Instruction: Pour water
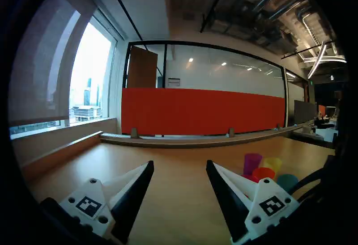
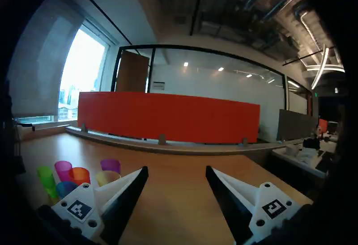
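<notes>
Item 1. Left tool (image 1: pixel 179 162): two white fingers with black inner faces, set wide apart with nothing between them. Held low over the surface (image 1: pixel 170 151), pointing toward the far edge.

Item 2. Right tool (image 2: pixel 176 168): same make, fingers likewise spread wide and holding nothing, low over the surface (image 2: pixel 179 155).

Item 3. Cups (image 1: pixel 263 172): small translucent plastic cups, upright, clustered close together on the surface. In the left gripper view they stand beside and partly behind that tool's right-hand finger; purple, yellow, orange and teal show. In the right gripper view the cups (image 2: pixel 79 175) stand beside and partly behind that tool's left-hand finger; green, pink, orange, purple, yellow and blue show. Neither tool touches them. Contents cannot be told.

Item 4. Surface: long, pale wood, with a raised lip along the far side.

Item 5. Partition (image 1: pixel 201 111): red panel behind the far edge, glass wall above.

Item 6. Window (image 1: pixel 89 84): bright, at left, part-covered by a blind.
</notes>
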A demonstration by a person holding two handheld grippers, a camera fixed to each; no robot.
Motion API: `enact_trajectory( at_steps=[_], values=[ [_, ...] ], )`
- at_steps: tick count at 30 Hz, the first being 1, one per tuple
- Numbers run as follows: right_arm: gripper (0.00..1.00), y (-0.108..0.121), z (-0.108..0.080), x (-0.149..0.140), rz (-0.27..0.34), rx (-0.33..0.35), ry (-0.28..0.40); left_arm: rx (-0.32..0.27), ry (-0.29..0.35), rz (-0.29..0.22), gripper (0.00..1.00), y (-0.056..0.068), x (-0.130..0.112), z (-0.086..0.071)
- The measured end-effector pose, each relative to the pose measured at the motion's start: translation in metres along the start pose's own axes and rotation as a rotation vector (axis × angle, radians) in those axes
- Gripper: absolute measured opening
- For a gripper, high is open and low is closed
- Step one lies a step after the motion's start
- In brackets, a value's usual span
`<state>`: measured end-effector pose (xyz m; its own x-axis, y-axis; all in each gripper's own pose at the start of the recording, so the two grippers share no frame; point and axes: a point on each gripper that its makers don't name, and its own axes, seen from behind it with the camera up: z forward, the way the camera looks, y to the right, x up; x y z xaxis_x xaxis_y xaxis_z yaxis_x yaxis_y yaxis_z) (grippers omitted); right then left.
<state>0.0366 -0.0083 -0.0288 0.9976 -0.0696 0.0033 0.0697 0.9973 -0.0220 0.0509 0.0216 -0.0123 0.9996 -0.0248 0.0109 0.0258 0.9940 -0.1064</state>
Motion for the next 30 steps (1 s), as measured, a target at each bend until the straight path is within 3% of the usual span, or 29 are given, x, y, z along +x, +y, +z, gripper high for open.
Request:
enact_trajectory(
  at_steps=[8,23,30],
  values=[
    [1.0,0.004,0.004,0.0,0.026,-0.027,-0.002,-0.001,0.04,-0.004,0.86,0.011,0.006,0.002],
    [1.0,0.017,0.01,0.012,0.062,-0.083,-0.015,0.053,0.079,0.012,0.86,0.008,0.0,0.003],
    [1.0,0.02,0.007,0.014,0.057,-0.1,-0.01,0.072,0.05,0.007,0.86,-0.004,-0.019,0.007]
  ],
)
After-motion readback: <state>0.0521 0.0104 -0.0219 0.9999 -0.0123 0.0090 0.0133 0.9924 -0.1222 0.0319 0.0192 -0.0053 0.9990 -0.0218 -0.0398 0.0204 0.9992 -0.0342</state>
